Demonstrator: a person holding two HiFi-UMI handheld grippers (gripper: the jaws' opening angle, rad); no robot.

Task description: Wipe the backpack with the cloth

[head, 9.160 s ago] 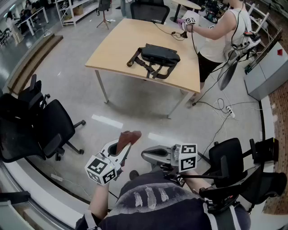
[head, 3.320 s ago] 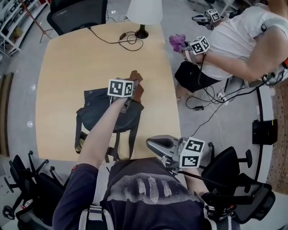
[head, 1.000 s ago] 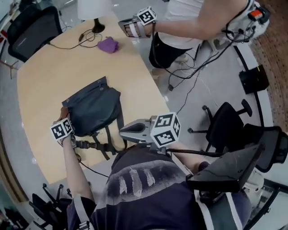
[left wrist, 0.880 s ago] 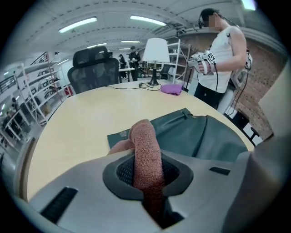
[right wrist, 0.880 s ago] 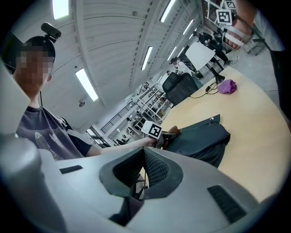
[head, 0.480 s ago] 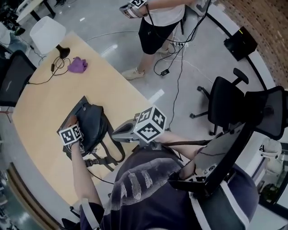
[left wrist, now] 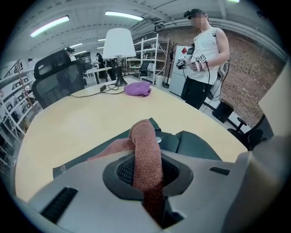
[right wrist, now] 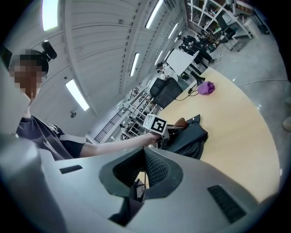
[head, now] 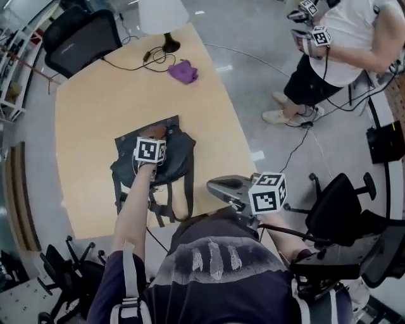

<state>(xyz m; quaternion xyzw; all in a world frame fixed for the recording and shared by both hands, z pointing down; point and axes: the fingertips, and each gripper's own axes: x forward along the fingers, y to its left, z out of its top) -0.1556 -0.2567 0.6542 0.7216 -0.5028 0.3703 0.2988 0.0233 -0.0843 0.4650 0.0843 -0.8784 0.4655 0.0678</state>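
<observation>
Left gripper [head: 156, 140]: jaws clamped on the rust-brown cloth [left wrist: 146, 157], set at the far end of the dark backpack [head: 180, 158].
Backpack: flat on the counter [head: 88, 107], long axis running from those jaws back toward the person, straps nearest.
Right gripper [head: 216, 185]: jaws together, empty, beyond the counter edge, the farther of the two.

The cloth [left wrist: 144, 141] is rust-brown with a nubbly terry weave. The backpack [head: 180, 155] is dark slate-green, with blackish straps. The worktop [head: 88, 114] is pale honey-coloured wood. On it are a purple rag [head: 184, 71] and a lamp [head: 163, 16] with a white shade and a black foot. The left claw [left wrist: 148, 175] and right claw [right wrist: 144, 169] are light grey with black ribbed pads [right wrist: 157, 169]. Their marker cubes [head: 267, 193] carry black square patterns on white. The floor [head: 253, 57] is glossy grey.
</observation>
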